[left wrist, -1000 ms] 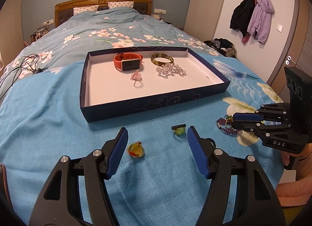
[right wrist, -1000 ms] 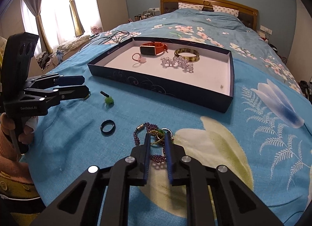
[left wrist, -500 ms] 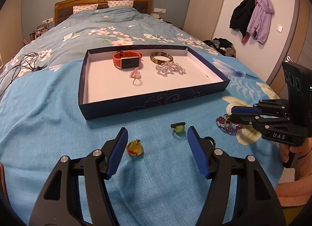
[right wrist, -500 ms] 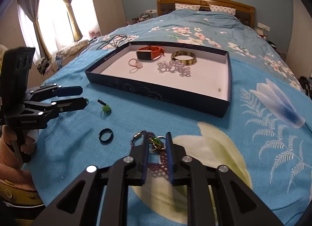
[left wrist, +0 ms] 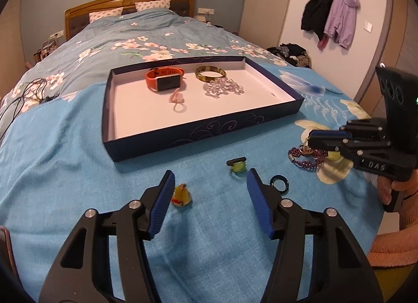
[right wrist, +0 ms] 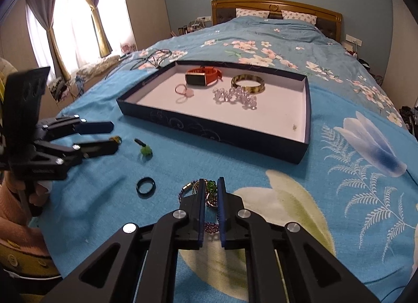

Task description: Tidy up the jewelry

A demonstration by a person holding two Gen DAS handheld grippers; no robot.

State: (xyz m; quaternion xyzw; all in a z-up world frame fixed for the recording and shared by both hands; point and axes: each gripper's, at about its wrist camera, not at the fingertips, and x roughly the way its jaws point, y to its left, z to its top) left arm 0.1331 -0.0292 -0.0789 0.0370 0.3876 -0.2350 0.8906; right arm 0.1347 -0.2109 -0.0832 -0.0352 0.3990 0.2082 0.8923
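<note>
A dark blue tray [left wrist: 209, 133] [right wrist: 209, 127] on the bed holds an orange watch [left wrist: 164, 80], a gold bangle [left wrist: 210, 74], a clear bead bracelet [left wrist: 224, 87] and a pink ring [left wrist: 177, 99]. On the blue cover lie a yellow ornament [left wrist: 180, 195], a green piece [left wrist: 237, 165] [right wrist: 145, 150] and a black ring [left wrist: 279, 184] [right wrist: 146, 185]. My left gripper [left wrist: 211, 178] [right wrist: 113, 135] is closing, with the yellow ornament between its jaws beside the left pad, untouched. My right gripper [right wrist: 211, 185] [left wrist: 312, 139] is shut on the purple bead bracelet [left wrist: 305, 158] [right wrist: 210, 226] at its green charm.
Black cables [left wrist: 28, 93] lie on the cover left of the tray. Coats [left wrist: 331, 20] hang on the right wall above a clothes pile. A hand [left wrist: 389, 190] holds the right gripper at the bed's near right edge. Curtains [right wrist: 78, 15] cover the window.
The left jaws have narrowed slightly around the yellow ornament. The right gripper has shifted a little, still with the purple bracelet between its fingers.
</note>
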